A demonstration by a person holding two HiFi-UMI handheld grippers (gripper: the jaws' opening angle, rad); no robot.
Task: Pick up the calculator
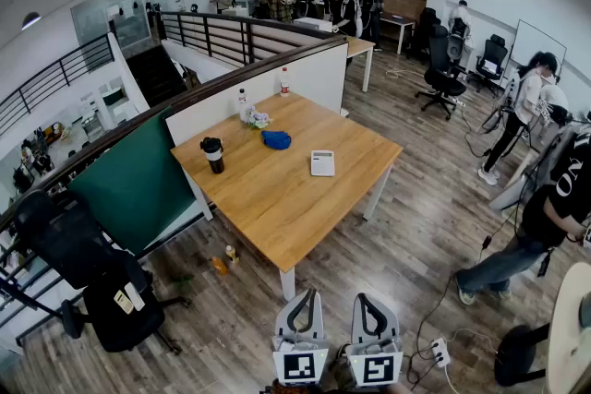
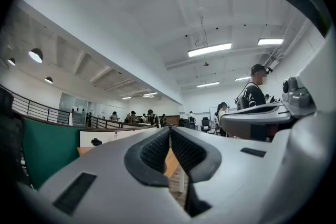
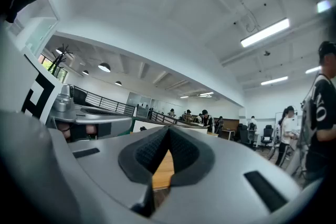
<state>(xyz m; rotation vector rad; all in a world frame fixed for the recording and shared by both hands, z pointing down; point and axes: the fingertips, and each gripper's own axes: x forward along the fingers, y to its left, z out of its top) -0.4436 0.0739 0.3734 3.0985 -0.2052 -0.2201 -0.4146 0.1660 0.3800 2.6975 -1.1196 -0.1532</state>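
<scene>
Right gripper (image 3: 168, 130) with jaws closed tip to tip on nothing, wooden table (image 3: 163, 170) visible through the gap beneath the pads; left gripper (image 3: 92, 118) alongside at left, person (image 3: 321, 113) standing at right.

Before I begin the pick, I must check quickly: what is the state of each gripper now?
Left gripper: closed, holding nothing.
Right gripper: closed, holding nothing.

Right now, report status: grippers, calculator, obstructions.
Left gripper and right gripper shut, empty, short of the table. Calculator flat on top, untouched. Cup and blue thing lie clear of it.
</scene>
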